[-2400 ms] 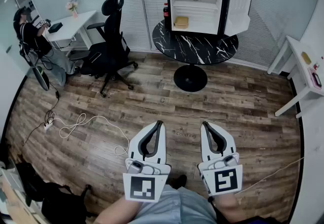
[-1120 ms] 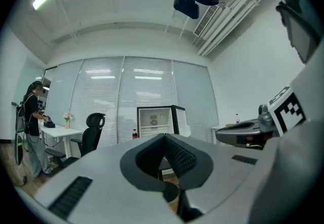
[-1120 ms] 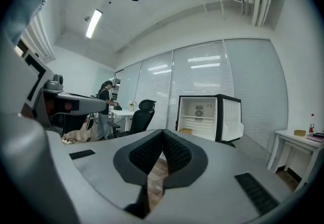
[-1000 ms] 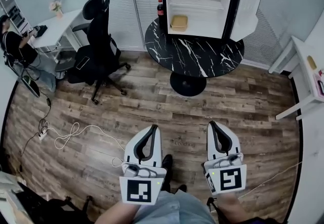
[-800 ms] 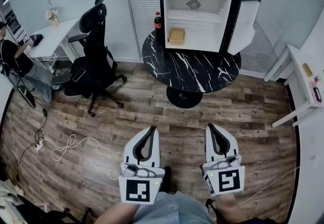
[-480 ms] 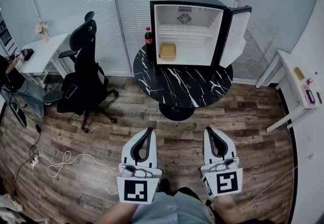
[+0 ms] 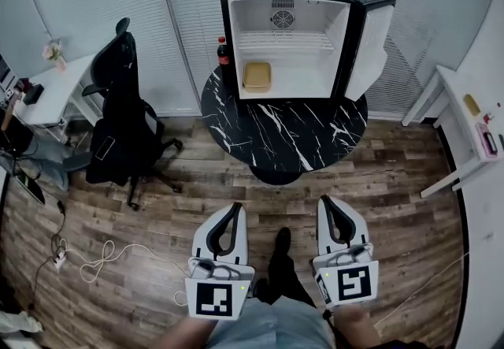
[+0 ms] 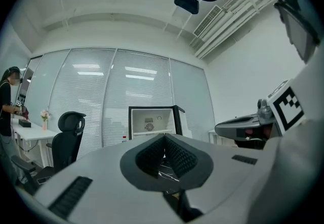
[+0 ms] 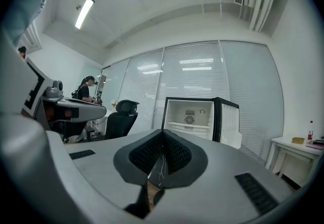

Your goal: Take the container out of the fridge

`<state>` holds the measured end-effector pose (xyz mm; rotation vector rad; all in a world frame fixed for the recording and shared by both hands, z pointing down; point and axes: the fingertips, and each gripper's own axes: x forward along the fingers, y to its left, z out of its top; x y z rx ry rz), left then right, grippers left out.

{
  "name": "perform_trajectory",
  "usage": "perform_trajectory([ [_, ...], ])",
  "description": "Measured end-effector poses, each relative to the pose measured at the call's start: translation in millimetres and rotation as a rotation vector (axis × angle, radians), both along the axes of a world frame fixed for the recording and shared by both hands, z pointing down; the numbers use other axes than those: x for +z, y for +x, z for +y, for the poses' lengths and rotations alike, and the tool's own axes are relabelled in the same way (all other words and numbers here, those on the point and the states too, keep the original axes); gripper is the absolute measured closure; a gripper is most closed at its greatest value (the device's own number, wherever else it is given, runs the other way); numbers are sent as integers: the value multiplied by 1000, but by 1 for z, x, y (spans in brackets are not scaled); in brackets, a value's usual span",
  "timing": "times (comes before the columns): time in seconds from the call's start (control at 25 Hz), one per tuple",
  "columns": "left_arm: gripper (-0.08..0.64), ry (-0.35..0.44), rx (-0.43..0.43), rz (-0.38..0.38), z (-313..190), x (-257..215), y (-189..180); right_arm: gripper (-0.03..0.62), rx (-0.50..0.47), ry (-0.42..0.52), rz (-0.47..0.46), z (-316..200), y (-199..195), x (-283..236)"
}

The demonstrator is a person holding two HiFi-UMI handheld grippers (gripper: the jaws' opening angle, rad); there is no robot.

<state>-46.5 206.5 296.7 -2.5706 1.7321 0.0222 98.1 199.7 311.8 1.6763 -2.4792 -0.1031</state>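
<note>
Closer now and squarely ahead, the open fridge (image 7: 225,40) marks the person's walk-up. Nearest, the left gripper (image 7: 237,206) and right gripper (image 7: 325,201) hang low at the waist, each with fingers pressed together on nothing, probably parked until the target is within reach. Beyond the wooden floor (image 7: 181,206), a round marble bench (image 7: 291,131) carries the fridge. Inside, the tan container (image 7: 257,76) sits low at the left, untouched.

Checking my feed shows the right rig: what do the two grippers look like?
Both the left gripper and right gripper have white shells, black ribbed pads inside curved fingers, and a rear cube with black-and-white square markers.
</note>
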Motion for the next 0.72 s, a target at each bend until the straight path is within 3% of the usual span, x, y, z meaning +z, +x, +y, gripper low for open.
perform_trajectory([
  [0.72, 546, -31, -27, -75, -217, -1, 39, 578, -53, -31, -54, -226, 30, 6],
])
